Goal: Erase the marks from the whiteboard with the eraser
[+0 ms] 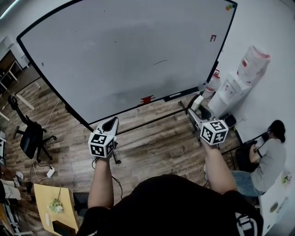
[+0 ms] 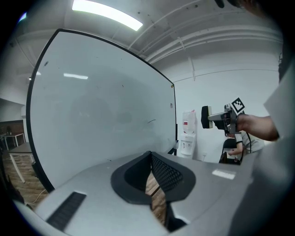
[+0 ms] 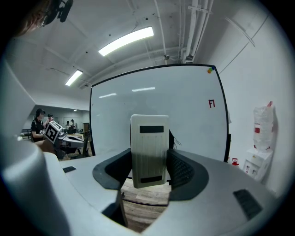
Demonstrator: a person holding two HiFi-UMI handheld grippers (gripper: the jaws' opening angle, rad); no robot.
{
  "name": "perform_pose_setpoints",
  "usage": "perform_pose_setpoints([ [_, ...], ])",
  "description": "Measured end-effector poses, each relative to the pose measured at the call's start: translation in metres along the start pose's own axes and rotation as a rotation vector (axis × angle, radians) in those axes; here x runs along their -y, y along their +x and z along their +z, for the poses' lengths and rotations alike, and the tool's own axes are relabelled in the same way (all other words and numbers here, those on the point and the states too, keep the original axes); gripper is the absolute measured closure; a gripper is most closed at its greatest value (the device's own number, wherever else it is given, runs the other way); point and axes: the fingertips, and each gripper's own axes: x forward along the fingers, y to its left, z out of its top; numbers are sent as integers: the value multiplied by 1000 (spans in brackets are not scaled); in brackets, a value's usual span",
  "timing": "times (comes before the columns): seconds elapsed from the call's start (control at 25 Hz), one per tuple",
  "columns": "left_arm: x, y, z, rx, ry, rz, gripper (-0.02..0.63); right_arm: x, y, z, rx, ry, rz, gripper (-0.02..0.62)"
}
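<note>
**Left edge, head view.** A black office chair (image 1: 30,134) stands on the wood floor (image 1: 152,143). Below it, in the lower left corner, a yellow worktop (image 1: 46,193) carries a small plant (image 1: 56,205).

**Left tongs** (image 1: 110,121). They are held at lower centre-left, just below the bottom edge of the whiteboard (image 1: 115,55), and point toward it. In the left gripper view the left tongs (image 2: 150,157) are clenched. The two pads meet at the tips with nothing between them, and only floor shows through the narrow wedge behind the tips.

**Whiteboard.** It fills the upper centre of the head view, is black-framed and stands on the floor.
- The surface is mostly clean, with faint grey smears.
- A short dark stroke (image 1: 160,61) lies right of centre. It also shows in the left gripper view (image 2: 151,121).
- A small red mark (image 1: 213,38) sits near the right edge. It also shows in the right gripper view (image 3: 211,103).
- Coloured magnets (image 1: 229,7) sit at the upper right corner.

**Right tongs** (image 1: 194,110). They are held right of centre, beside the board's lower right corner.
- In the right gripper view the right tongs (image 3: 149,171) grasp the eraser (image 3: 149,147) by its two long sides.
- The eraser stands upright with its pale ribbed face toward the camera, in front of the board (image 3: 184,110).
- In the left gripper view the eraser (image 2: 205,117) is off the board's right edge and apart from it.

**Right edge, head view.** A water dispenser (image 1: 229,92) stands against the wall, with a plastic bag (image 1: 254,62) above it. A seated person (image 1: 269,159) is at the lower right.
</note>
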Motion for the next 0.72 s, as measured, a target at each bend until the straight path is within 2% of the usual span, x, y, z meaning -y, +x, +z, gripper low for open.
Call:
perform_pose_setpoints([
  [0.72,4,1,13,3,27,-12,594,-3,0,3,27,16,26,365],
])
